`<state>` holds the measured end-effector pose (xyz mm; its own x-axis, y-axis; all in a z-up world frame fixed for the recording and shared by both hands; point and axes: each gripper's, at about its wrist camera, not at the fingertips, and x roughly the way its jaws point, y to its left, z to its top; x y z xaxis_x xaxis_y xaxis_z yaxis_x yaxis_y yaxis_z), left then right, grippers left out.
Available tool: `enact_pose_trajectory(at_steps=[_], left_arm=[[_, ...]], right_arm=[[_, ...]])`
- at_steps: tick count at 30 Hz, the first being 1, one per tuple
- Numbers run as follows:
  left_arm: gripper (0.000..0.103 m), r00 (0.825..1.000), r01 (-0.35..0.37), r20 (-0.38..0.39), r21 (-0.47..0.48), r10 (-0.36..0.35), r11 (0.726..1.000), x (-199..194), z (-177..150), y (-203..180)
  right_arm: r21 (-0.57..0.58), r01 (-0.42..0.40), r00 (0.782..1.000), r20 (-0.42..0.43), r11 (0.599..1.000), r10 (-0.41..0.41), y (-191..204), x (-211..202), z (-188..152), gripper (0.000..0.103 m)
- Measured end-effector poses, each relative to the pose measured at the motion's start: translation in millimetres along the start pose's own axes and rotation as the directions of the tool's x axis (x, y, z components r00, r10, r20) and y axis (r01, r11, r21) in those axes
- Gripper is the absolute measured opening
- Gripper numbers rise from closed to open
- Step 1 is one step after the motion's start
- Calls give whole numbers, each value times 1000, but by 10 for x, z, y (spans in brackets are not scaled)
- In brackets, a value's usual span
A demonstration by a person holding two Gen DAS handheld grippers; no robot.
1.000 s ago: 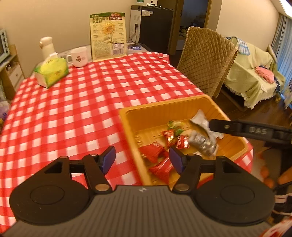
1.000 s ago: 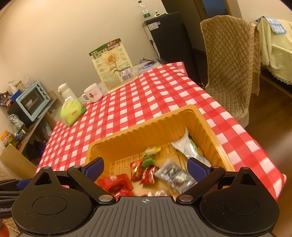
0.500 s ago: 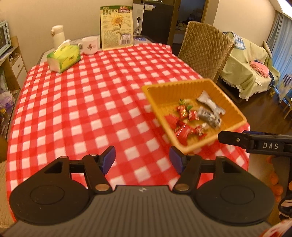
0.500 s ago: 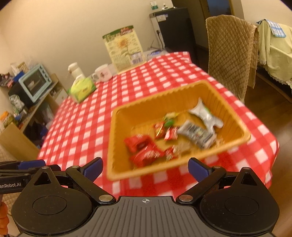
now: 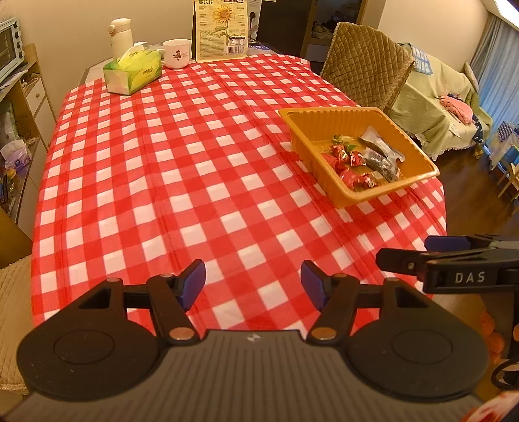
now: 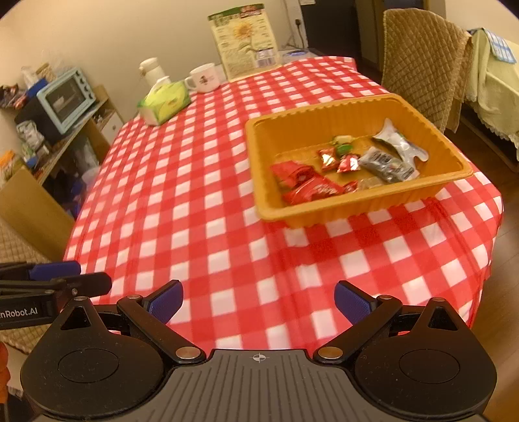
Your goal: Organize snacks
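- The tray [image 6: 353, 207] sits on the worktop [image 6: 201, 201] near its right edge, towards the near corner.
- Snack packets [image 6: 343, 168] lie inside the tray.
- At the far edge stand a tissue box [image 5: 132, 72], a mug [image 5: 176, 53] right of it, and a tall bag [image 5: 221, 30] further right.
- A chair [image 5: 365, 65] stands beyond the right edge.

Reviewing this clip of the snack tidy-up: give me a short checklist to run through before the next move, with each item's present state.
1. Left gripper empty, jaws apart: ok.
2. Right gripper empty, jaws apart: ok.
3. Snack wrappers all inside the orange tray: ok.
4. No loose snacks on the checked tablecloth: ok as far as both views show.
5. Tray fully on the table: it sits near the corner; margin cannot tell.
6. Tissue box and mug far from the tray: ok.
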<state>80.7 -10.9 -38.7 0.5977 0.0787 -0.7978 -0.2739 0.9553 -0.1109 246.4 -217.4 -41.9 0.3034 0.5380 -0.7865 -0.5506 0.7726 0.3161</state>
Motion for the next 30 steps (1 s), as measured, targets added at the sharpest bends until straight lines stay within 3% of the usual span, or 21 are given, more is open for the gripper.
enact_pose_trajectory(at_steps=[11, 30], left_arm=[[63, 1000, 26, -9, 5, -25, 1000, -158, -220, 147], [63, 999, 37, 7, 7, -37, 999, -224, -261, 223]], right_arm=[[-31, 31, 999, -12, 999, -31, 316, -21, -225, 99], [-44, 42, 999, -6, 998, -42, 440, -37, -263, 99]])
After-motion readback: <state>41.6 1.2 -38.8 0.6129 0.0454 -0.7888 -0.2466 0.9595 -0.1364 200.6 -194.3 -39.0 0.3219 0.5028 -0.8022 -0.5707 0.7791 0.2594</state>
